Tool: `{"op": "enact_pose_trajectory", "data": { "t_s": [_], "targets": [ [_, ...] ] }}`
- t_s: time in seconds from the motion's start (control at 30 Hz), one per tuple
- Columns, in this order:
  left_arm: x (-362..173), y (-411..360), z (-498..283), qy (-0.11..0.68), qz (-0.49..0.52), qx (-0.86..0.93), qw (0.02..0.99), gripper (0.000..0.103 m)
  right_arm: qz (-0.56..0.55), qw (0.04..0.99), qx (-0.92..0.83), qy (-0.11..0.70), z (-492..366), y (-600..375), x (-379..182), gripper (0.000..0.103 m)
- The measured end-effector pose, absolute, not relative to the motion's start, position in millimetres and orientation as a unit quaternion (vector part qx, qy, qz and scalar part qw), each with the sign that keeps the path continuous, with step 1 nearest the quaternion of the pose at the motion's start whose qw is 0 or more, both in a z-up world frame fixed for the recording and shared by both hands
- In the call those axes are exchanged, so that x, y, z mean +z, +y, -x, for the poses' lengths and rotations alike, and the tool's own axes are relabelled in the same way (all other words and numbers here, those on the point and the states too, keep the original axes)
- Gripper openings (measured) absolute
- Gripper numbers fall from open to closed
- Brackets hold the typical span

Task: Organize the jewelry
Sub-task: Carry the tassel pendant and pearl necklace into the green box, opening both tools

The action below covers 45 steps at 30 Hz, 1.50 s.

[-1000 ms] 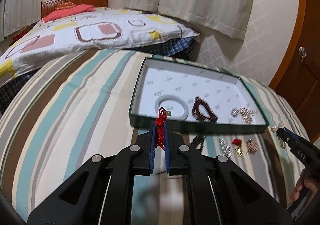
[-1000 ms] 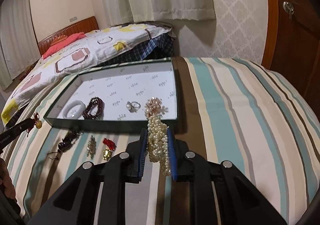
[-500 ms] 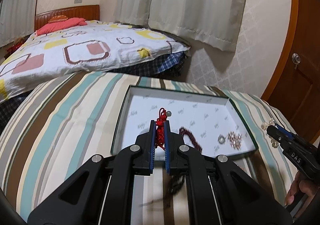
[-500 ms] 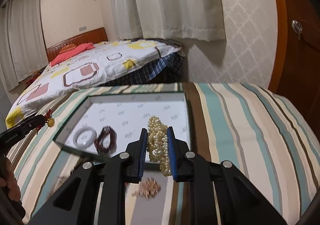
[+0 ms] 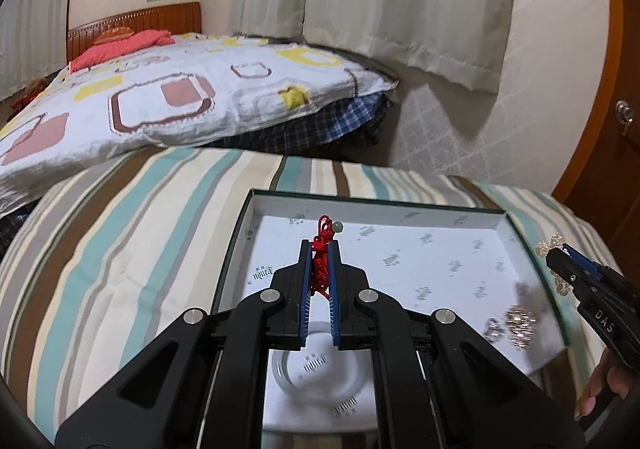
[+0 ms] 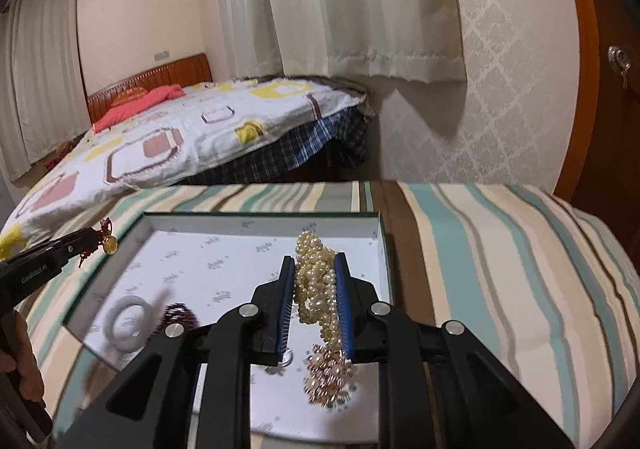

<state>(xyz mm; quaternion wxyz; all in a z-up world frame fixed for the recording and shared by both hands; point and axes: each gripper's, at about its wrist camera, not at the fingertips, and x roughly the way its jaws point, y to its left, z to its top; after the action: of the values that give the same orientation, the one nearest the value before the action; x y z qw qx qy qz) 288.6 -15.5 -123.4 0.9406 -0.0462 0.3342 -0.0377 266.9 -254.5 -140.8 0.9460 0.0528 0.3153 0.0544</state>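
My left gripper (image 5: 319, 249) is shut on a red knotted cord charm (image 5: 321, 265) with a pale bead, held over the left part of the open green box (image 5: 236, 245). My right gripper (image 6: 315, 263) is shut on a cream pearl bracelet (image 6: 316, 281), held over the right part of the same box (image 6: 382, 249). In the box lie a white bangle (image 6: 128, 323), a dark red bead bracelet (image 6: 180, 319), a rose-gold brooch (image 6: 330, 377) and a ring (image 5: 494, 329). The bangle also shows under the left gripper (image 5: 316, 381). Each gripper shows in the other's view: the right one (image 5: 560, 255), the left one (image 6: 96, 243).
The box sits on a striped cloth surface (image 5: 120, 249). A bed with a patterned quilt (image 5: 160, 89) lies behind it. Curtains (image 6: 340, 1) and a wooden door (image 6: 612, 89) stand at the back and right.
Both grippers have moved forward from the near side of the box to over its inside, each still holding its piece. The loose jewelry in front of the box has dropped out of view.
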Motion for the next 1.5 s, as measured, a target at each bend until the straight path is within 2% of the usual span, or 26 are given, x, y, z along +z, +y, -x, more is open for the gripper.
{"op": "enact_pose_trajectory", "data": {
  "t_s": [0.3,0.6,0.77,0.83,0.9,1.07,1.23,1.5],
  "targets": [
    [-159,-14,-323,0.393,0.039,-0.03,0.918,0.008,-0.048,0.927,0.051,0.367,-291,-251,-169,0.021],
    [-170,-13,-331,0.417,0.041,-0.032,0.908,0.009,-0.042,0.915,0.049,0.397,-299,-250,-181,0.021],
    [-174,-14,-332,0.422,0.04,-0.032,0.905,0.021,-0.04,0.913,0.05,0.402,-300,-249,-182,0.024],
    [-174,-14,-332,0.42,0.038,-0.031,0.906,0.034,-0.042,0.912,0.051,0.404,-301,-249,-182,0.027],
    [-173,-14,-332,0.417,0.037,-0.029,0.908,0.045,-0.044,0.913,0.051,0.402,-301,-249,-181,0.039],
    [-170,-12,-328,0.414,0.044,-0.03,0.909,0.047,-0.044,0.917,0.053,0.394,-297,-248,-176,0.04],
    [-156,-10,-311,0.392,0.057,-0.034,0.918,0.053,-0.046,0.927,0.054,0.368,-284,-246,-159,0.04],
    [-123,-13,-264,0.34,0.057,-0.049,0.938,0.053,-0.047,0.942,0.05,0.328,-243,-243,-130,0.04]
  ]
}}
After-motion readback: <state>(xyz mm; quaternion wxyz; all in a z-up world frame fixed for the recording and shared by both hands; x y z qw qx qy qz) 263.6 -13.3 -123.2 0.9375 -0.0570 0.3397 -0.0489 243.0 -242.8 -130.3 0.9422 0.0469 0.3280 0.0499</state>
